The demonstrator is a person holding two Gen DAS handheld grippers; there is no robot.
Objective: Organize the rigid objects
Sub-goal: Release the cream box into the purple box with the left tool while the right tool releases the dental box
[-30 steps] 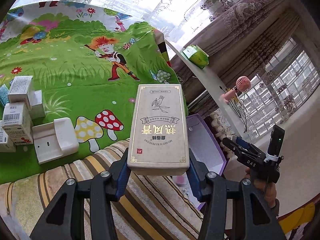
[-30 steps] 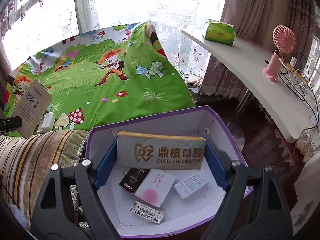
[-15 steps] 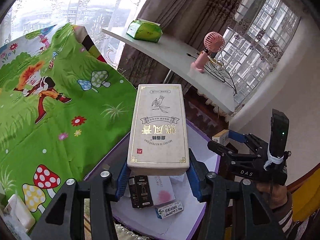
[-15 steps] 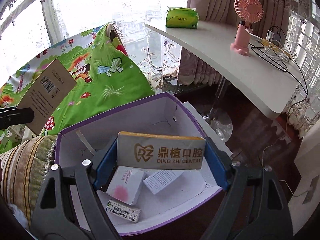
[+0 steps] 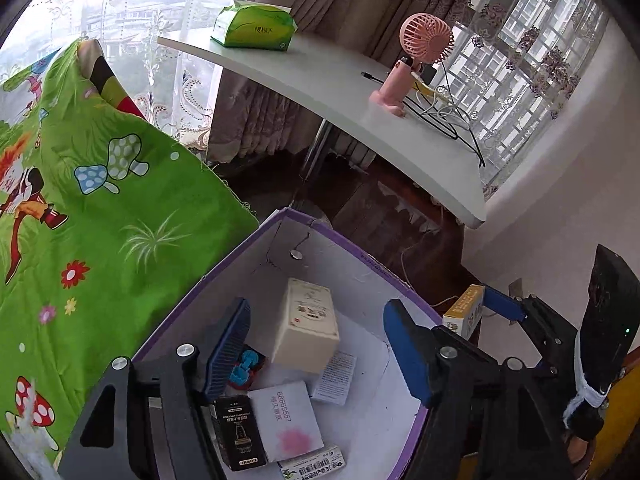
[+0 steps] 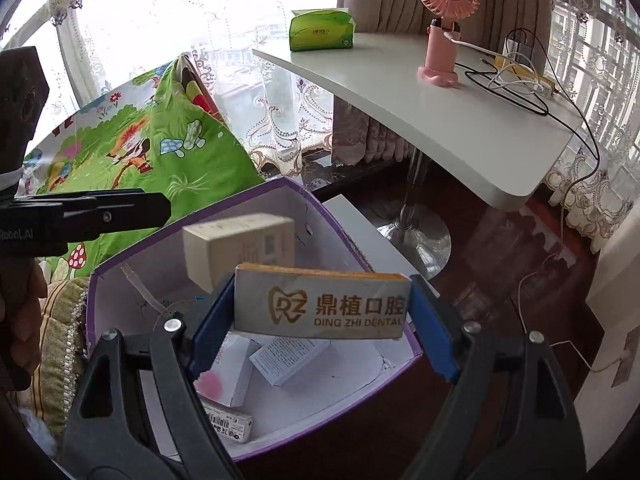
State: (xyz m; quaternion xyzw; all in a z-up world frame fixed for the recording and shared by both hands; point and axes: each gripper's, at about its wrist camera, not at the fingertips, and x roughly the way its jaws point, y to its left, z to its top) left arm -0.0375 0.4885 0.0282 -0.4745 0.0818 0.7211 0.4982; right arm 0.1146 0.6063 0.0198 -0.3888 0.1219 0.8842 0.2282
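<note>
purple box (image 5: pixel 340 240) open-topped, floor cluttered with cartons (image 5: pixel 286 420)

right gripper (image 6: pixel 320 316) clamps dental box (image 6: pixel 320 306) above purple bin (image 6: pixel 352 248).

Storage box (image 5: pixel 362 260): cardboard, purple outside, matt white inside, scuffed. Cream carton (image 5: pixel 306 322) in it: smooth card with slight sheen. Dental box (image 6: pixel 322 306): matt grey card. Bed cover (image 5: pixel 120 220): printed green cloth. Surface (image 5: pixel 340 92): smooth white, semi-gloss. Fan (image 5: pixel 416 60): pink plastic. Floor (image 6: pixel 500 276): glossy dark wood.
</note>
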